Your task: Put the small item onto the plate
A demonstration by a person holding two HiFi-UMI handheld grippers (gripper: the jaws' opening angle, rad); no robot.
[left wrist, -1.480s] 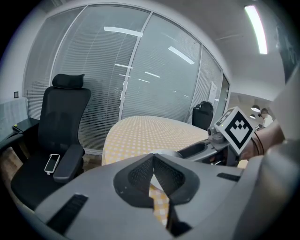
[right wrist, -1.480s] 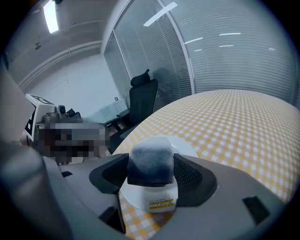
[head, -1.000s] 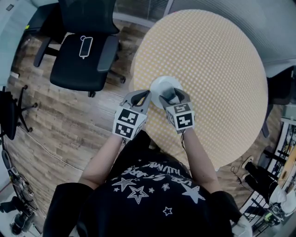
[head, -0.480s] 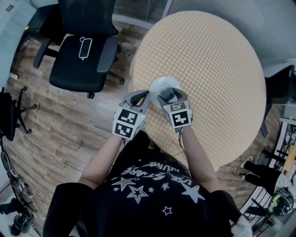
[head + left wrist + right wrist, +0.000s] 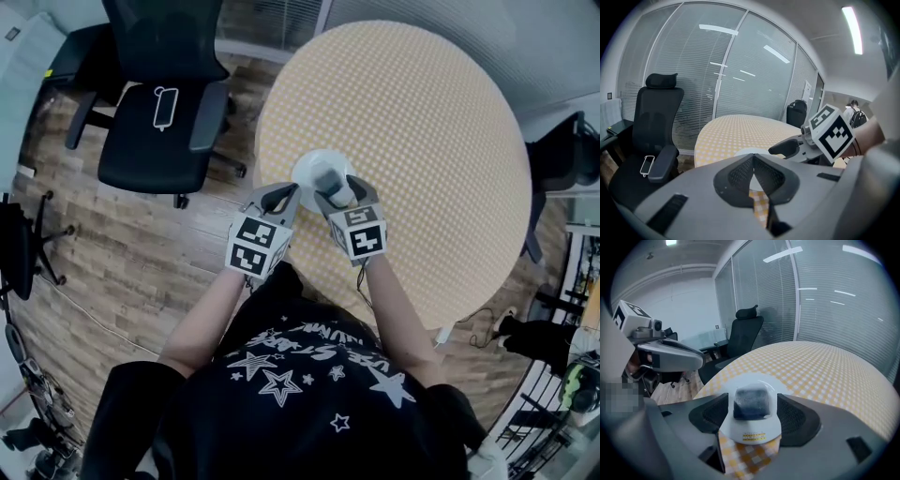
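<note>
Right gripper (image 5: 752, 412): clamped on the dark small item in a white wrapper (image 5: 751, 401).
Item position: held over the round white plate (image 5: 305, 167), at 9 o'clock on the yellow checked table (image 5: 422, 141).
Left gripper (image 5: 753, 161): jaws together, empty.
Release: item is best lowered onto plate centre before jaws are parted.

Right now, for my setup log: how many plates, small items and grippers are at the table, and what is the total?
plate: 1
small item: 1
grippers: 2 (left gripper, right gripper)
total: 4
</note>
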